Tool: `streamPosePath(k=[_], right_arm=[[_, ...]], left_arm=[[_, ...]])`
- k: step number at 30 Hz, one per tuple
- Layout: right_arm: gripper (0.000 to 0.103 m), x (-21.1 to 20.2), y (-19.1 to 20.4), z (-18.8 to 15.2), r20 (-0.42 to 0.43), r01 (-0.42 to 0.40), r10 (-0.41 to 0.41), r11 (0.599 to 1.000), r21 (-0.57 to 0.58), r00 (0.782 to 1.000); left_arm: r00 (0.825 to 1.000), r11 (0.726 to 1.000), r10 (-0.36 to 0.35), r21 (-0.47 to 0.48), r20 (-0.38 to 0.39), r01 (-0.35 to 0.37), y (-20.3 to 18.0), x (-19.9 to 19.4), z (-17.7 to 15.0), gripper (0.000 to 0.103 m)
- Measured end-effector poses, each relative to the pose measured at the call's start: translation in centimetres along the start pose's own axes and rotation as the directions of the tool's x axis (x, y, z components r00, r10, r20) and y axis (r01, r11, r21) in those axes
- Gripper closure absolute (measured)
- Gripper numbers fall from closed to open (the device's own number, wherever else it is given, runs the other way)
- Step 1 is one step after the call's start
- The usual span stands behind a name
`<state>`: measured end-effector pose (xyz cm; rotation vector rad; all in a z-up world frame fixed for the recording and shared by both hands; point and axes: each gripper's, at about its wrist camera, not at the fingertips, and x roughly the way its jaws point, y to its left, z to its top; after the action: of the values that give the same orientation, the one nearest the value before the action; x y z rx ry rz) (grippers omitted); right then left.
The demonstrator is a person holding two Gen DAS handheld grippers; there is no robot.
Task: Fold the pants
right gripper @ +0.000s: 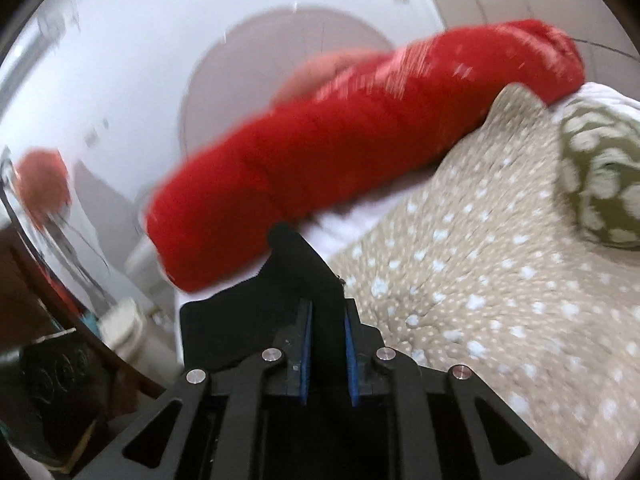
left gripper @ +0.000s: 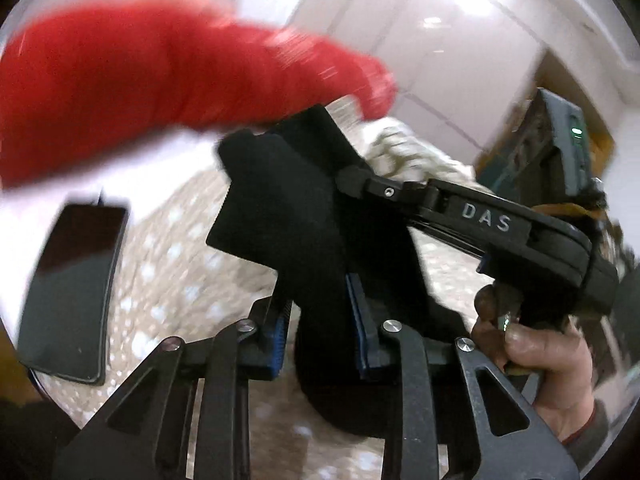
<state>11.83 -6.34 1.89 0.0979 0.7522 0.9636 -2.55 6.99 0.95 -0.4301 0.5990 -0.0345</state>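
The pants are black cloth. In the left wrist view my left gripper (left gripper: pixel 320 320) is shut on a fold of the black pants (left gripper: pixel 280 208), held up above the bed. My right gripper (left gripper: pixel 352 178) reaches in from the right and pinches the same cloth at its upper edge. In the right wrist view my right gripper (right gripper: pixel 326 344) is shut on the black pants (right gripper: pixel 296 276), which stand up between its blue pads (right gripper: pixel 306 344). Both frames are blurred by motion.
A beige bedspread with white spots (right gripper: pixel 480 300) lies below. A long red bolster (right gripper: pixel 340 152) lies across the bed's far side; it also shows in the left wrist view (left gripper: pixel 140 80). A green patterned pillow (right gripper: pixel 600 176) sits at right. A dark phone (left gripper: pixel 72 292) lies at left.
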Motion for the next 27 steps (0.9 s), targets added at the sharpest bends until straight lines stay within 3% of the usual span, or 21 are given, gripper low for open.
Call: streamPosePath(k=[5, 9, 11, 14, 17, 19, 21, 23, 24, 27], right_arm=[[0.090, -7.9, -0.7, -1.3, 0.118, 0.021, -0.027, 0.999, 0.050, 0.993], [0.089, -12.7, -2.8, -4.3, 0.156, 0.099, -0.120, 0.986, 0.137, 0.980], [0.083, -14.7, -4.4, -6.5, 0.153, 0.161, -0.196, 0.963, 0.216, 0.969], [0.067, -17.3, -6.8, -9.9, 0.122, 0.252, -0.310, 0.902, 0.350, 0.943], [0.065, -20.0, -8.8, -12.9, 0.093, 0.293, -0.375, 0.836, 0.464, 0.922], [0.061, -22.1, -9.8, -14.9, 0.092, 0.312, -0.421, 0.786, 0.533, 0.902], [0.057, -24.2, -10.5, -16.2, 0.117, 0.295, -0.437, 0.758, 0.582, 0.892], [0.054, -26.2, -10.7, -17.5, 0.166, 0.230, -0.423, 0.736, 0.637, 0.891], [0.054, -26.6, -10.5, -17.7, 0.180, 0.205, -0.408, 0.735, 0.646, 0.895], [0.045, -26.8, -9.7, -17.5, 0.211, 0.136, -0.343, 0.757, 0.639, 0.915]], left_arm=[[0.996, 0.978, -0.077, 0.199, 0.042, 0.068, -6.5, -2.3, -1.2, 0.078], [0.993, 0.946, -0.115, 0.305, -0.005, 0.111, -9.8, -1.7, -3.5, 0.078], [0.989, 0.925, -0.134, 0.352, -0.054, 0.145, -11.5, -1.1, -5.0, 0.078], [0.985, 0.877, -0.134, 0.450, -0.108, 0.168, -13.6, 0.1, -7.7, 0.078], [0.978, 0.837, -0.126, 0.512, -0.167, 0.195, -14.7, 1.1, -9.8, 0.078], [0.977, 0.793, -0.117, 0.575, -0.181, 0.201, -15.2, 1.0, -11.0, 0.073], [0.970, 0.769, -0.138, 0.596, -0.200, 0.232, -15.4, 0.5, -11.3, 0.061], [0.953, 0.756, -0.187, 0.585, -0.238, 0.294, -15.2, -1.1, -12.2, 0.048], [0.945, 0.750, -0.211, 0.579, -0.249, 0.320, -14.9, -1.7, -12.1, 0.047], [0.952, 0.751, -0.208, 0.587, -0.224, 0.302, -14.1, -2.7, -11.1, 0.047]])
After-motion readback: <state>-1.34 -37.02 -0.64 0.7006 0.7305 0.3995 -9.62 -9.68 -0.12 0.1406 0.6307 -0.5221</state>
